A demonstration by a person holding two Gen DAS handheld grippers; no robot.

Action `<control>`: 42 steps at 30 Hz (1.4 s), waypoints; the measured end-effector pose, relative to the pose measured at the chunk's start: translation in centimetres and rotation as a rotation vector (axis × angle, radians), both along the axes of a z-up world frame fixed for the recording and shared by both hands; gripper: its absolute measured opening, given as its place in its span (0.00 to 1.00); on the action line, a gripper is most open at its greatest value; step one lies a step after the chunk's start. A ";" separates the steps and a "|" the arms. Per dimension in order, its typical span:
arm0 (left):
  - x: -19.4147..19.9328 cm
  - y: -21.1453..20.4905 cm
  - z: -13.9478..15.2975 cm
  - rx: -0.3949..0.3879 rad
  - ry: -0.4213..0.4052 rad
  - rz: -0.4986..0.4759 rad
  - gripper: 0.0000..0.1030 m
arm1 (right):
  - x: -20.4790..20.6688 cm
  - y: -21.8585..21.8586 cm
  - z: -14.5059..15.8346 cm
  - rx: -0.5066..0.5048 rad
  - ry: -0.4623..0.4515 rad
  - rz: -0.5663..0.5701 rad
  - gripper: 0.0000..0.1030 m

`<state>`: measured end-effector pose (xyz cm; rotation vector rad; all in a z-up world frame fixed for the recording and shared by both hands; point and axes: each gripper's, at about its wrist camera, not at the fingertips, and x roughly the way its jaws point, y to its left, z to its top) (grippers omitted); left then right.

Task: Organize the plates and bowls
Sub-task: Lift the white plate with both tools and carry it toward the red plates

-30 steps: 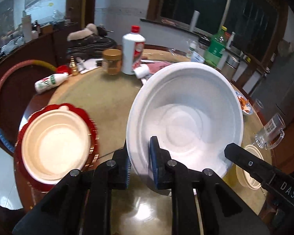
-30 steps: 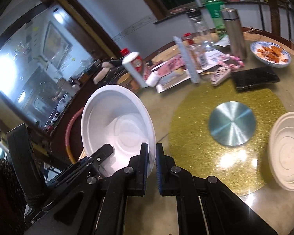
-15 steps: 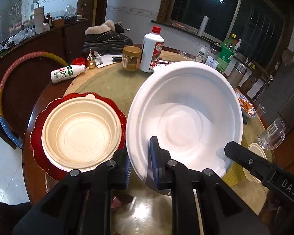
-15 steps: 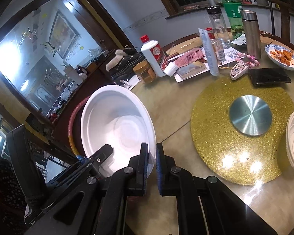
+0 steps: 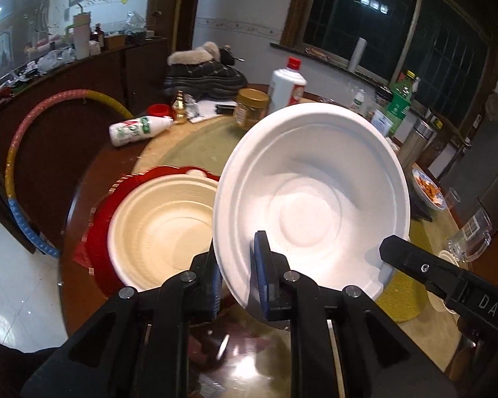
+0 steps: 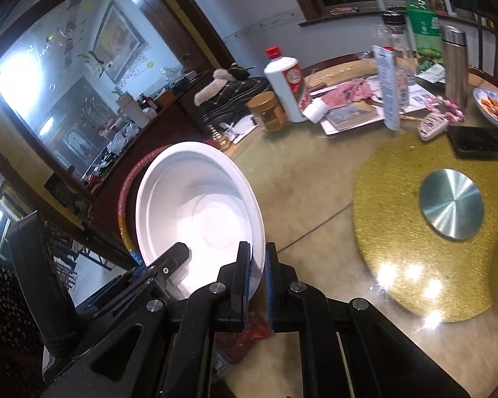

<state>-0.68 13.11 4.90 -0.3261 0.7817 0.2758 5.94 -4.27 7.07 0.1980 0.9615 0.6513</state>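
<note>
Left gripper (image 5: 237,278): pinched the near rim of the white bowl (image 5: 315,195).
Right gripper (image 6: 256,277): pinched the same bowl's rim at its other side.
White bowl: held clear of the table (image 6: 312,179), tilted, mouth toward the cameras.
Target, as judged: cream bowl (image 5: 162,229) on the red plate (image 5: 96,242), below and left of the held bowl, their rims overlapping in the left view.
Nearer hand: left.
Around: jar (image 5: 251,107), white bottle (image 5: 287,83), fallen bottle (image 5: 137,129), all behind.
In the way: nothing visible between the bowls.
</note>
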 end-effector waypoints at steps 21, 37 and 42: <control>-2.5 7.2 -0.9 0.032 0.042 0.114 0.15 | -1.3 9.8 -1.0 -0.027 0.017 0.140 0.08; -1.7 7.5 -2.3 0.047 0.072 0.112 0.15 | -0.4 10.6 -2.5 -0.059 0.044 0.131 0.09; -1.5 7.6 -2.6 0.051 0.078 0.113 0.15 | -0.4 10.8 -2.8 -0.075 0.044 0.129 0.09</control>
